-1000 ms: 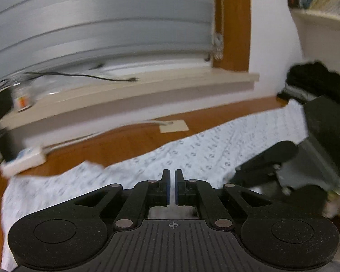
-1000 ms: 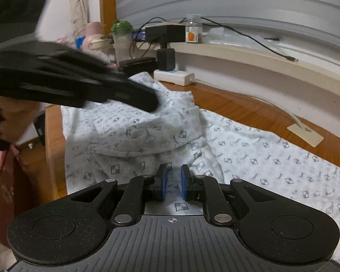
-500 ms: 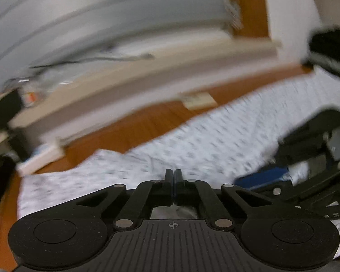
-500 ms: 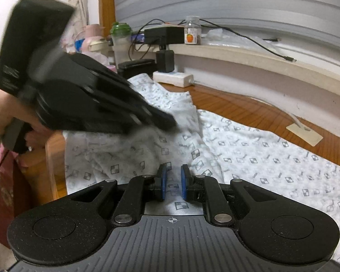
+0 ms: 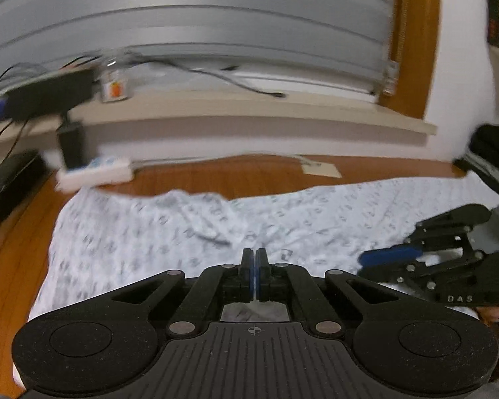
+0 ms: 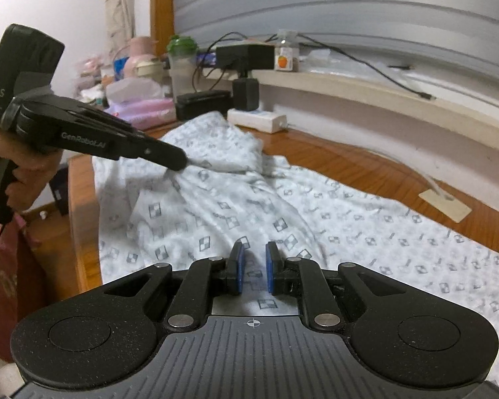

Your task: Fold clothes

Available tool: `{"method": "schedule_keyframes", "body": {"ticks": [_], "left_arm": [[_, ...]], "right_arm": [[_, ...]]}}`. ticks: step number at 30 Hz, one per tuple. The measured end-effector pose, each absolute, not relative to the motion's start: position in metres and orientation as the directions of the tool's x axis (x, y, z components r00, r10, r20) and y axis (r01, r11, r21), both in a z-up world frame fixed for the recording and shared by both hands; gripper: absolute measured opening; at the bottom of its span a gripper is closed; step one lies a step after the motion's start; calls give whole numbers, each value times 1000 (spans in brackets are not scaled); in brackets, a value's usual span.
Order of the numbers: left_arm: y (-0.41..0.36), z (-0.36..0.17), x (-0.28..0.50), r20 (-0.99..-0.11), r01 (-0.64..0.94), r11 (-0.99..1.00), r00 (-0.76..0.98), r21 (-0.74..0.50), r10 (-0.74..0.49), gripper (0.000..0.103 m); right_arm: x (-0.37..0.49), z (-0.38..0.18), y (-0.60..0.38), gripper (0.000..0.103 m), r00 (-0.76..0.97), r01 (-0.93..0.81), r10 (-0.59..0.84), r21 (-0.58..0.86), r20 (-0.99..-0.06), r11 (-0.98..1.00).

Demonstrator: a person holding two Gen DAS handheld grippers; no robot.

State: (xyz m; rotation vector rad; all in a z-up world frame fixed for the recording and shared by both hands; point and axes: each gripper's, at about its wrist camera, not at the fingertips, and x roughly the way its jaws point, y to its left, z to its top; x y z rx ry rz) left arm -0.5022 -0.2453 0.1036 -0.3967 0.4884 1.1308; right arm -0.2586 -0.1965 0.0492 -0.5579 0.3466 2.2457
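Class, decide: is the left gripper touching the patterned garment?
Touching. The right wrist view shows the left gripper tips pinching a raised fold of the patterned garment.

A warm orange-brown wooden table runs up to a white wall under a long cream windowsill. Above the sill, grey horizontal blinds cover the window, framed by an orange wooden post. A white power strip lies on the table by the wall, with a black box beside it. On the sill stand a black device, a small jar with an orange label and trailing black cables. A pale curtain hangs at the far corner above cluttered bottles and containers.
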Motion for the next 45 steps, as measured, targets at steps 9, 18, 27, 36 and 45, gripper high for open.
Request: {"method": "schedule_keyframes", "body": {"ticks": [9,18,27,36,45], "left_arm": [[-270,84,-510,-593,-921,380,355,-88,723,0],[-274,94,-535,-542,-934,334,348,-128,765,0],[-183,114,-487,-581,-924,383,304,14,755,19],[-182,82,-493,-626,-932,348,212,102,750,1],[-241,91,-562,-496,-966,208,258,-154,829,0]], "right_arm": [[-302,75,-139,29,-576,-782,652,101,-494,-614],[-328,47,-132,31,-630,-722,581,112,-515,-683],[-337,48,-156,32,-701,-606,523,18,-485,-795],[-337,47,-158,31,-692,-610,521,20,-499,-792],[-303,50,-133,31,-605,-749,611,103,-510,-655]]}}
